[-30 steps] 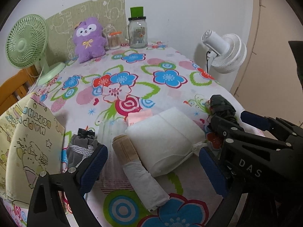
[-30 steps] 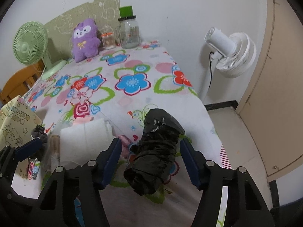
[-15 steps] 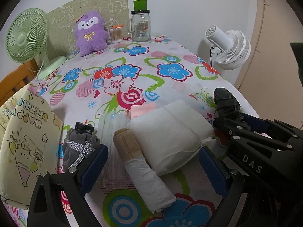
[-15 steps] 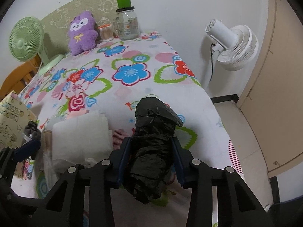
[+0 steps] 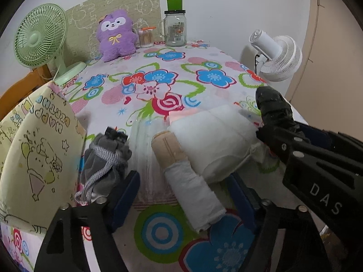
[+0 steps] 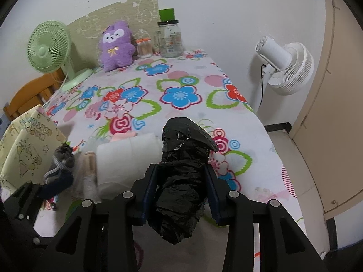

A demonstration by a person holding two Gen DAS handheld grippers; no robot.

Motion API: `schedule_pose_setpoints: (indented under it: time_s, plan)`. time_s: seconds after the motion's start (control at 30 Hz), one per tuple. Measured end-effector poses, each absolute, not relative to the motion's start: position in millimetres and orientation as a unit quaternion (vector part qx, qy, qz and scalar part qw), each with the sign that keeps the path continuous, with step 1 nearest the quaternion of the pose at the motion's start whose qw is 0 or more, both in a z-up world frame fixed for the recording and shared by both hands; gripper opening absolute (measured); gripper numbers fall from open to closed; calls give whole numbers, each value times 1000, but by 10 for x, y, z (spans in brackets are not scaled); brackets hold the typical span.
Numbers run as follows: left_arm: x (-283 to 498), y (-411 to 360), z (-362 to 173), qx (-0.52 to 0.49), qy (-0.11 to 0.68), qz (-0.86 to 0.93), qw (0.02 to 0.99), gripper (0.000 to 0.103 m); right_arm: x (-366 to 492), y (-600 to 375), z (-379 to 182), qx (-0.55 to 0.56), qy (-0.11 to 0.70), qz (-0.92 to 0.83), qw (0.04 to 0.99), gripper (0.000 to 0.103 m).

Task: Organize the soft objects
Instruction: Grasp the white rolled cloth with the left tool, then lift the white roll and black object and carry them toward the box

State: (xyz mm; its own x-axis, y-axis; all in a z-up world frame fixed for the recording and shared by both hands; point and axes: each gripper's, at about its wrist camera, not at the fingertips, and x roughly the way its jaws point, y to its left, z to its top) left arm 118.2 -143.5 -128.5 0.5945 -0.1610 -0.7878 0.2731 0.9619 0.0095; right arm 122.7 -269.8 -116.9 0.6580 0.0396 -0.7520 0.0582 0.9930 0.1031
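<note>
Right wrist view: right tongs (image 6: 179,195) are clamped on the black bundle (image 6: 181,181), held just off the counter (image 6: 181,72). Left tongs (image 5: 181,195) are closing round the beige-white roll (image 5: 188,179), pads not yet touching. Next, prob.: roll gripped, bundle carried to the yellow bag (image 5: 34,158).

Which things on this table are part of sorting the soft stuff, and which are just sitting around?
Job: black plastic roll in right gripper; beige-and-white roll between closing left gripper; white bundle; grey pouch; yellow bag.

Bystanders: plush, jar, green fan, white fan.
</note>
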Motion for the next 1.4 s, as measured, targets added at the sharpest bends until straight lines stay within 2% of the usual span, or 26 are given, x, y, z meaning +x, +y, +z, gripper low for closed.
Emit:
schedule_pose_setpoints:
  time_s: [0.17,0.23,0.27,0.33,0.43,0.57,1.4]
  plan:
    - [1139,-1365,-1299,58,437,-124,889,53,1195,-2593,-1174,56,417,0,907,43]
    - [1132,-1341,-1316,61,438,-115,889,40,1181,-2546,-1178,54,418,1,907,44]
    - [1122,-1322,-1316,62,437,-110,891,38,1178,-2530,-1180,53,418,2,907,43]
    - [1121,-1281,-1317,54,438,-111,890,27,1160,-2492,-1176,52,418,4,907,44]
    - [1113,-1229,-1311,48,438,-107,891,23,1146,-2453,-1171,50,418,6,907,44]
    - [1092,-1190,-1271,40,434,-112,893,20,1126,-2399,-1151,47,418,9,907,44]
    - [809,-1124,-803,50,385,-116,914,19,836,-2204,-705,38,378,11,925,44]
